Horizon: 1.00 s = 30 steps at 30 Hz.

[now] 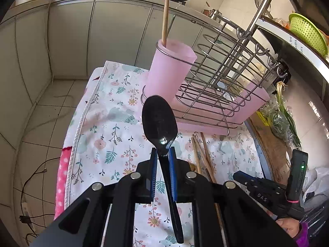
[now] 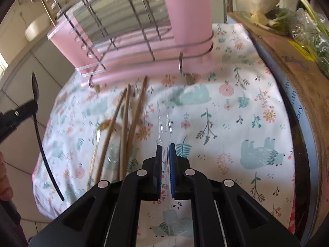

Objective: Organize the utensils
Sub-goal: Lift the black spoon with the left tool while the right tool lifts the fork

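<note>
My left gripper (image 1: 163, 154) is shut on a black plastic spoon (image 1: 160, 119), bowl forward, held above the floral cloth in front of a pink cup (image 1: 169, 70) clipped to the wire dish rack (image 1: 222, 82). One wooden chopstick (image 1: 166, 12) stands in that cup. My right gripper (image 2: 165, 147) is shut on a clear plastic two-pronged fork (image 2: 163, 119), prongs pointing toward the rack (image 2: 115, 16). Three wooden chopsticks (image 2: 125, 127) lie on the cloth left of it. The spoon and left gripper (image 2: 19, 111) show at the left edge.
A pink drip tray (image 1: 207, 111) sits under the rack. A gold-coloured utensil (image 2: 96, 142) lies beside the chopsticks. Greens in plastic (image 1: 281, 119) and a cardboard board (image 2: 287, 57) lie at the right. A green basket (image 1: 306, 33) sits on a shelf. The cloth's edge (image 1: 82, 119) drops to the tiled floor.
</note>
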### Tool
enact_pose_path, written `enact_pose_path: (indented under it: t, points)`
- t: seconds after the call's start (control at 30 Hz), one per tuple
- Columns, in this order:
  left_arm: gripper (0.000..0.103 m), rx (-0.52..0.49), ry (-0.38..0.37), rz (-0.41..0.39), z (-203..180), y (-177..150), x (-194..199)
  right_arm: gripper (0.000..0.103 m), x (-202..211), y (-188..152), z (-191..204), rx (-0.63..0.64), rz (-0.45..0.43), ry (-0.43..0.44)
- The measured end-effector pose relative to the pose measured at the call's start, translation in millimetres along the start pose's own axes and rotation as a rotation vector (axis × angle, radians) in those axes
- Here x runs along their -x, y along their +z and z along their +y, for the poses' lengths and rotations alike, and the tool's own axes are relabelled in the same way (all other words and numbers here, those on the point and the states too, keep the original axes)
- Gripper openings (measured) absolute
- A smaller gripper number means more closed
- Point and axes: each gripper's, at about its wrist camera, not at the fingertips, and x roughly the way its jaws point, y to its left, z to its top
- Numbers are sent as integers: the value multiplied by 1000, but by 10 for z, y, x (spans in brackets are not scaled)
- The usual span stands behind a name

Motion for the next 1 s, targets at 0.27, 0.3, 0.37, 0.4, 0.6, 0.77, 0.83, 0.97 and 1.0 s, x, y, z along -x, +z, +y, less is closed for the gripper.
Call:
enact_pose_path:
  t: [0.27,0.3,0.37,0.4,0.6,0.77,0.83,0.97,1.0]
  points:
    - [10,-2,14,-63,-22,41,215,7,556,94,-68,-47,-228,107]
    - [10,-3,12,-73,-31,52,240,7,623,106,-78,-52,-253,114]
    - [10,-13,12,-98,-65,78,320,7,704,136,-121,-60,-284,133]
    - [10,-21,14,-112,-83,98,365,7,755,154,-140,-67,-300,144]
    - [10,-39,4,-188,-166,243,622,7,996,295,-224,-82,-368,187]
    - [10,-45,4,-242,-200,409,775,7,1177,473,-257,-92,-424,222]
    - [10,-41,-1,-271,-201,492,845,7,1286,592,-274,-93,-459,227]
    - [10,-33,-18,-335,-202,663,981,7,1457,820,-280,-86,-526,227]
    - [10,-30,-25,-350,-199,714,1007,7,1492,883,-272,-82,-543,227]
